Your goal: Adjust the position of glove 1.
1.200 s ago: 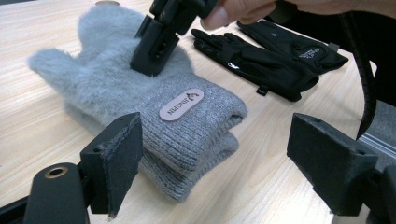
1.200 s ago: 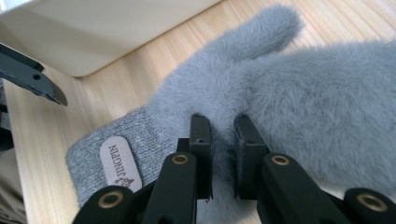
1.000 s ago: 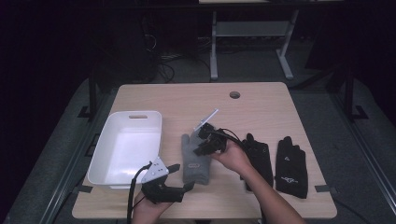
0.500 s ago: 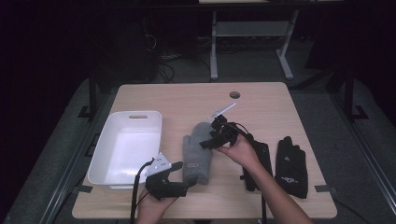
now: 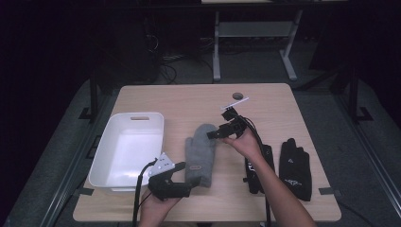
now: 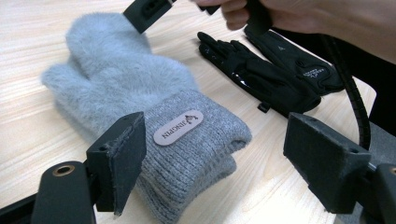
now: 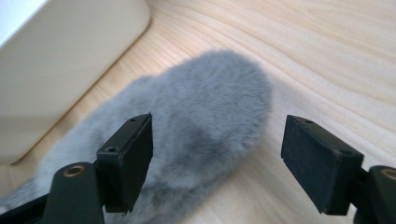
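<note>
Grey fleece mitten (image 5: 199, 152) lies lengthwise toward the person, cuff between the left gripper's (image 5: 186, 179) spread jaws, fingertip end under the right gripper's (image 5: 213, 135) just-opened, empty jaws.

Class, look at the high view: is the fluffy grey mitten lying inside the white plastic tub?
No, the fluffy grey mitten lies on the wooden table beside the white plastic tub.

room: dark — floor (image 5: 364, 156): grey carpet | furniture: wooden table (image 5: 189, 101), metal frame (image 5: 250, 33) behind
</note>
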